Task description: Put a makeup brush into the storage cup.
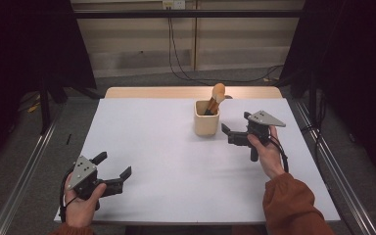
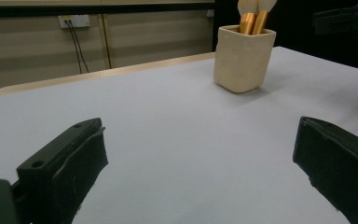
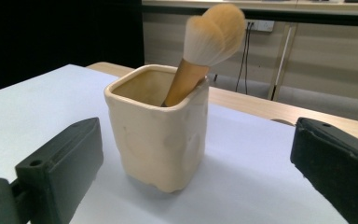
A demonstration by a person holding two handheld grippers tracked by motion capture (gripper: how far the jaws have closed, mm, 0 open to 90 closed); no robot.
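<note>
Jaws on both grippers stand spread apart and grasp nothing. I see the right gripper [image 1: 236, 128] held above the table [image 1: 166, 161] toward its right edge, pointed at the cream cup [image 1: 206, 119], which stands upright near the far edge, right of the middle. In the right gripper view that cup [image 3: 161, 135] sits between and beyond my two black jaws, apart from both; its walls are square with rounded corners, slightly dented. Two brushes [image 3: 214, 39] with pale bristle heads and orange-brown handles lean together inside it, against the corner nearer the table's far edge, heads well above the rim. The person's right hand [image 1: 267, 152], in a rust-coloured sleeve [image 1: 291, 205], grips the handle below the grey three-cornered plate [image 1: 267, 118]. I see the left gripper [image 1: 112, 169] hovering near the near left corner, well apart from the cup, held by the left hand [image 1: 81, 203]. In the left gripper view its jaws frame bare white tabletop, with the cup [image 2: 243, 58] far off at upper right.
</note>
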